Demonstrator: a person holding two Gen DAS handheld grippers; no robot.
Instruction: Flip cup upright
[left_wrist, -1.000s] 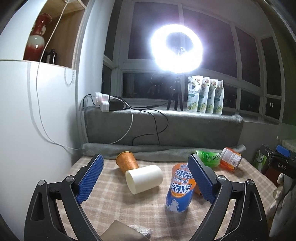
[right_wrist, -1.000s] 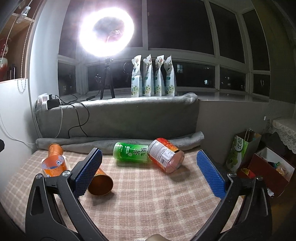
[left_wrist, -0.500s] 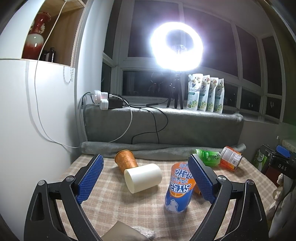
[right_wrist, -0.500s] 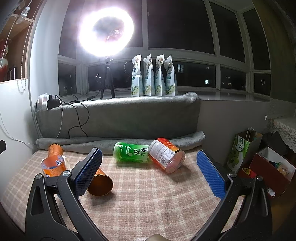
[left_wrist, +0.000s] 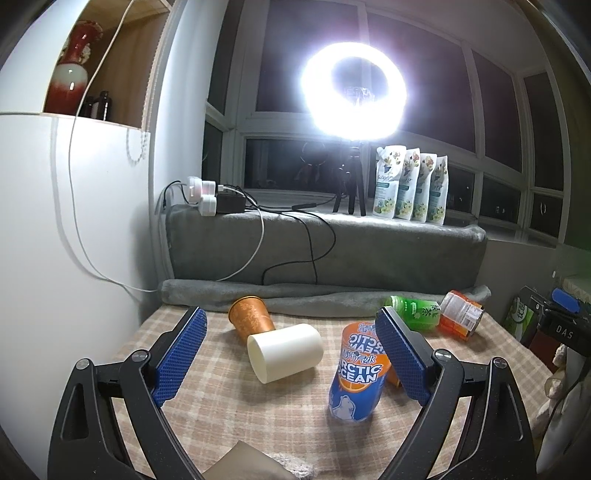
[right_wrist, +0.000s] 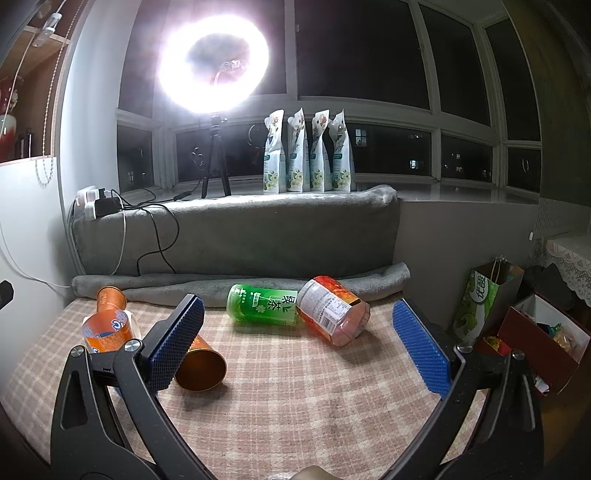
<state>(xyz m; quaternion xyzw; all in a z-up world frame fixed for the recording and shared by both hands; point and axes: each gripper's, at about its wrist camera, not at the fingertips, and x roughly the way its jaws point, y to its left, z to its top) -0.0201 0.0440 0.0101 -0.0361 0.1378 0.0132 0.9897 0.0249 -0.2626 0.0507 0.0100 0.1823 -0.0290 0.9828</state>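
Checked cloth (left_wrist: 236, 413) bears white cup (left_wrist: 284, 352) lying between left gripper (left_wrist: 291, 354) fingers (left_wrist: 181, 354)

You're working in a home at night — a lived-in room beside a wide bay window (right_wrist: 369, 59) with dark panes. A checked cloth covers the tabletop (right_wrist: 295, 398), a grey blanket (right_wrist: 236, 232) drapes the sill behind it, and a red vase (left_wrist: 72, 70) sits in a wall niche at far left — a ring light (left_wrist: 354, 90) glares from the sill.
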